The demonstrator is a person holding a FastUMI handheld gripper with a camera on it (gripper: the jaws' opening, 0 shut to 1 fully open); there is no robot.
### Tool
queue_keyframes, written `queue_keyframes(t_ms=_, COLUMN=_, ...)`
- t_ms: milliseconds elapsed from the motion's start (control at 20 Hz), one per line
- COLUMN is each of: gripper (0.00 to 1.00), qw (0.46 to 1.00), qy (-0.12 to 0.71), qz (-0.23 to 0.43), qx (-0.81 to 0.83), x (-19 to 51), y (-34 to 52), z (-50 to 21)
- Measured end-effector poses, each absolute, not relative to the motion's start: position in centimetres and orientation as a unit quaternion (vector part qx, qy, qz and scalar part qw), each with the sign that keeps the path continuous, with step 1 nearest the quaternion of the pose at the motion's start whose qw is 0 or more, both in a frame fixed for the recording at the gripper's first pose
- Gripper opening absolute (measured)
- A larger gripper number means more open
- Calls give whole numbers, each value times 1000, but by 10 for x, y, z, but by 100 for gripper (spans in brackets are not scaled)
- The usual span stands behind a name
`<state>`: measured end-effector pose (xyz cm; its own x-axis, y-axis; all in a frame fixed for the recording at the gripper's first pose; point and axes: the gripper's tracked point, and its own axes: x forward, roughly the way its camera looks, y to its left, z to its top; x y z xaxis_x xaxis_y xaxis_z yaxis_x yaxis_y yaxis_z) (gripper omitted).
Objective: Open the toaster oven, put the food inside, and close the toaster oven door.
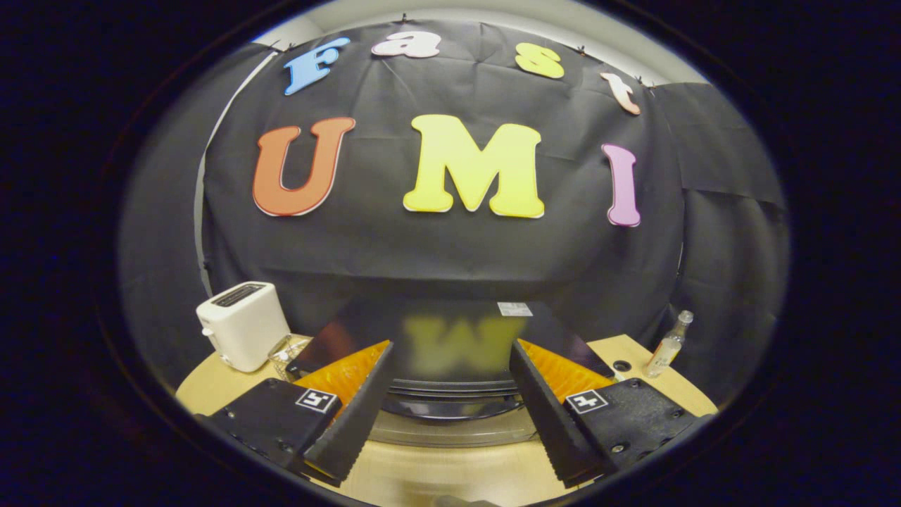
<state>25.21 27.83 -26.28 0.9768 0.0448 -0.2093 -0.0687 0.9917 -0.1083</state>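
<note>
Pale wooden table [436, 472] lay beneath the tool [450, 422], whose fingers stood spread apart and gripped nothing. Between and just beyond the fingers sat the black toaster oven [450, 345], its glossy top facing the camera. Farther off to the left stood a white toaster [243, 325] beside a wire rack [287, 352]; to the right, a small clear bottle [670, 345] stood near the booth's cloth wall.
</note>
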Motion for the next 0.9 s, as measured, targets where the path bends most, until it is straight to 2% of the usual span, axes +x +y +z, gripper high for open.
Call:
queue_keyframes(t_ms=200, gripper=100, qw=989, qy=137, qz=33, qx=-38, x=253, y=277, z=-292)
queue_keyframes(t_ms=900, gripper=100, qw=988, qy=144, qz=38, qx=-29, x=196, y=269, z=-310)
